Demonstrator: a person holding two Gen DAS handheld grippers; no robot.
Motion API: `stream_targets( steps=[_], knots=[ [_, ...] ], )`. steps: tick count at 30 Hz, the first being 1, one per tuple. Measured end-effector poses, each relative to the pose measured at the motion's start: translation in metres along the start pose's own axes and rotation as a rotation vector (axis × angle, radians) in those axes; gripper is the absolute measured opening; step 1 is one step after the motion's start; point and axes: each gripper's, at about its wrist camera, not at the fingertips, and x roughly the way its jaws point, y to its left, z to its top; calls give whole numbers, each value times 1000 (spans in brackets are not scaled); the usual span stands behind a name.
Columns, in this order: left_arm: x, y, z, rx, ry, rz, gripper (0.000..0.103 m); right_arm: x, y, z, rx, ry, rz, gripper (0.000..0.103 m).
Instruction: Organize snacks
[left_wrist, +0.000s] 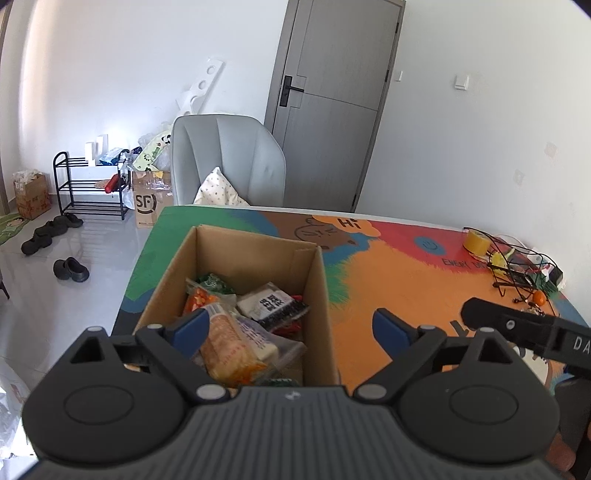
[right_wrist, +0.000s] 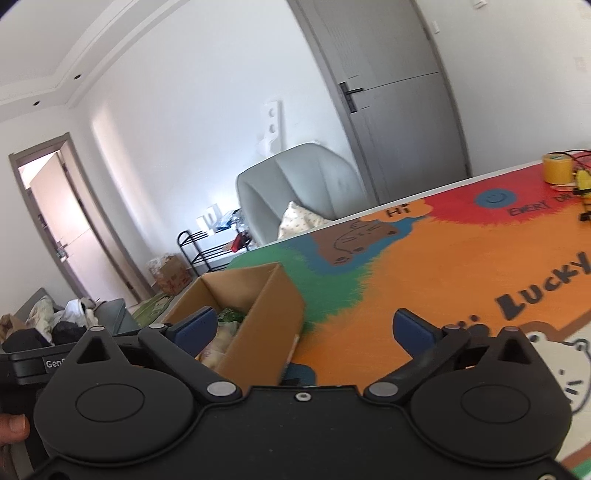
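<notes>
**Both grippers wide apart, snacks packed in the cardboard box**

Left gripper (left_wrist: 290, 326): jaws spread wide, nothing between the pads, nothing held. Blue left pad sits over the box interior, right pad over bare tabletop past the box's right wall. So the right wall of the cardboard box (left_wrist: 317, 295) runs up between the jaws.

Snacks are in the box, just ahead of and below the left jaw: orange-and-cream wrapped snack pack (left_wrist: 229, 343) closest, partly under the left pad in view; white pack with black print (left_wrist: 271, 304) further ahead toward mid-gap; green packet (left_wrist: 214, 282) at the far end; orange packet (left_wrist: 197, 299) beside it. Contact between pad and pack: cannot tell.

Right gripper (right_wrist: 304, 330): jaws also fully apart, empty. Box (right_wrist: 266, 317) lies ahead of the left jaw, its near corner reaching into the gap; snack wrappers (right_wrist: 225, 332) visible inside, blurred. Right jaw over open colourful table mat (right_wrist: 424, 266).

Far beyond the right jaw in both views: yellow tape roll (left_wrist: 476, 242) and a tangle of wires (left_wrist: 517, 266). Grey chair (left_wrist: 225, 158) behind the table, straight ahead of the left jaw. The right gripper's black body (left_wrist: 517, 326) shows at the left view's right edge.
</notes>
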Motion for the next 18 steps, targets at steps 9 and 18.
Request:
stream_targets(
  steps=[9, 18],
  knots=[
    [-16, -20, -6, 34, -1, -49, 98, -32, -18, -5, 3, 0, -96, 103],
    [-38, -38, -11, 84, -37, -86, 103, -75, -21, -3, -4, -46, -153, 103]
  ],
)
